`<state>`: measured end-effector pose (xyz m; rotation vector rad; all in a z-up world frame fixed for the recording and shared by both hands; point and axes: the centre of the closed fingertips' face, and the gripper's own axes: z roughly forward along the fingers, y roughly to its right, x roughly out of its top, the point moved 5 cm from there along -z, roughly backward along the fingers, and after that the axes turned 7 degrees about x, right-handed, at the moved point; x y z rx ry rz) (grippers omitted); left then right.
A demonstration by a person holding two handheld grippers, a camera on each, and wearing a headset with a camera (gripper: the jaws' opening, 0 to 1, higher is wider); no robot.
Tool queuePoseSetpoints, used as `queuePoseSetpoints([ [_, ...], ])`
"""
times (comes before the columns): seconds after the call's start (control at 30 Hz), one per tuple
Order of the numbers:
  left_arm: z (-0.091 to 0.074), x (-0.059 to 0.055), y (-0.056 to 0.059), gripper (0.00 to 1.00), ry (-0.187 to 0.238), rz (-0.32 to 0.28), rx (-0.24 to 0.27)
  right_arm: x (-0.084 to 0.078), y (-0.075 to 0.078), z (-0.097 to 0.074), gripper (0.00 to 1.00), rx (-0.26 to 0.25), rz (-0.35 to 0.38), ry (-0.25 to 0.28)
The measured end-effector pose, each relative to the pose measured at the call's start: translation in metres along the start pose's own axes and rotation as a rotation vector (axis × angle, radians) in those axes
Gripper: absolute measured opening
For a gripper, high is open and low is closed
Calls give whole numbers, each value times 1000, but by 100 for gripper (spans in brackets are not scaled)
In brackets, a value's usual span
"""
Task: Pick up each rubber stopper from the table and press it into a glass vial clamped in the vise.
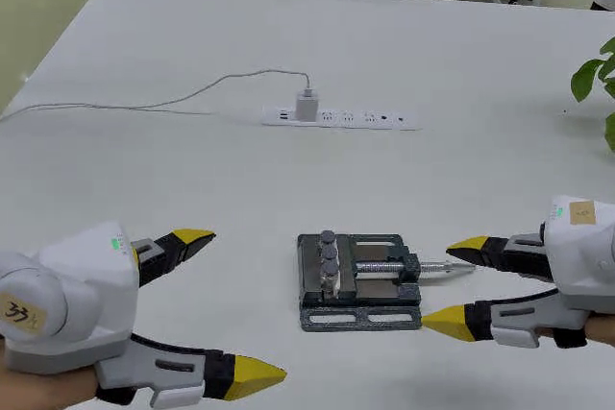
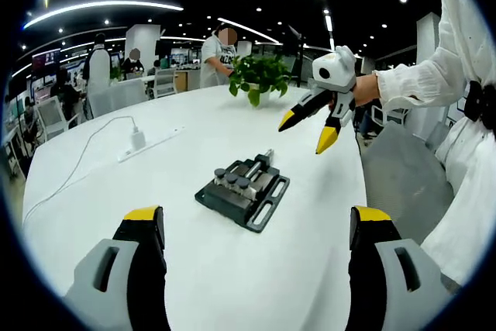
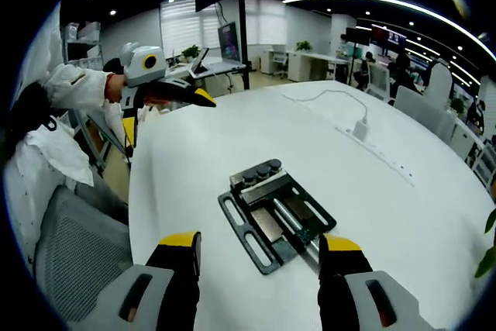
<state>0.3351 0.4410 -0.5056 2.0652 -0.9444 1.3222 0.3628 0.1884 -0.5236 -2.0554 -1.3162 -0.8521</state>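
A dark vise (image 1: 357, 280) (image 2: 243, 189) (image 3: 275, 212) sits on the white table between both grippers. Three glass vials (image 1: 329, 258) (image 2: 232, 181) (image 3: 260, 172) stand clamped in a row at one jaw, each topped by a grey rubber stopper (image 1: 328, 236). My left gripper (image 1: 226, 309) (image 2: 256, 226) is open at the table's near left, a short way from the vise, with nothing between its fingers. My right gripper (image 1: 458, 285) (image 3: 260, 246) is open at the vise's right, by the screw handle (image 1: 447, 267), and holds nothing.
A white power strip (image 1: 341, 118) with a plugged charger (image 1: 307, 103) and its cable (image 1: 144, 103) lies farther back on the table. A green plant (image 1: 596, 79) stands at the right edge. Office chairs and people are beyond the table.
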Motion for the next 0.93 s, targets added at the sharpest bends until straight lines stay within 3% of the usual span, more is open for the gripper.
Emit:
queuePoseSetpoints([
  [0.43, 7, -9, 1, 99, -35, 19, -13, -12, -7, -3, 83, 11, 9, 84],
  [0.7, 4, -14, 3, 99, -46, 17, -12, -15, -11, -4, 87, 15, 6, 84],
  [0.93, 2, -11, 4, 99, -40, 15, -8, -12, -12, -7, 87, 12, 1, 97],
])
